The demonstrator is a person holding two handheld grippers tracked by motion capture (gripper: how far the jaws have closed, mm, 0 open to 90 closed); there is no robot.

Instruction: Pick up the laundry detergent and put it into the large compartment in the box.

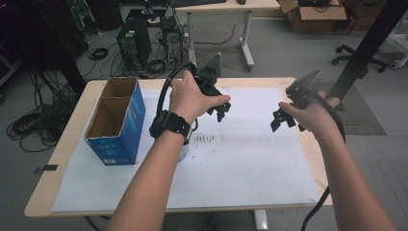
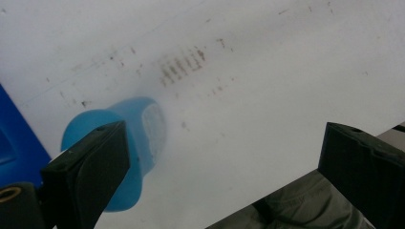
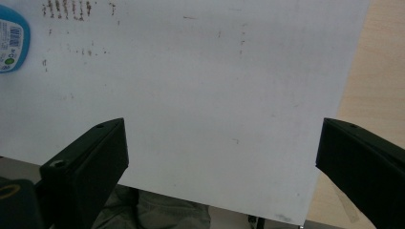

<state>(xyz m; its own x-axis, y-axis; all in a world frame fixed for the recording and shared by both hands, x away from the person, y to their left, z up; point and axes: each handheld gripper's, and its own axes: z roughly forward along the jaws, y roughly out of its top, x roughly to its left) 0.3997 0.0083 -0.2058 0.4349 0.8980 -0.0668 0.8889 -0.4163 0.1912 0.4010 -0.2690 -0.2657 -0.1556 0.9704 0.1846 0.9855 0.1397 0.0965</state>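
Plastic, smooth and probably slippery, made up the small blue bottle [image 2: 126, 143], which lay on its side on the white sheet [image 1: 250, 159] just beside the blue cardboard box [image 1: 118, 122]; it looked light and fairly stiff, best pinched across its rounded body, clear of the label. Left gripper [image 1: 219, 109] hovered above it with jaws spread wide and empty. Right gripper [image 1: 283, 119] hung well apart, likewise agape.

left gripper [image 2: 224, 176]: black fingers [image 2: 90, 167] spread wide, holding nothing | light-blue plastic bottle [image 2: 136, 138] lying on white paper sheet [image 2: 267, 95], partly behind one finger | dark smudges [image 2: 181, 64] beyond it | blue box corner [image 2: 14, 143] at edge
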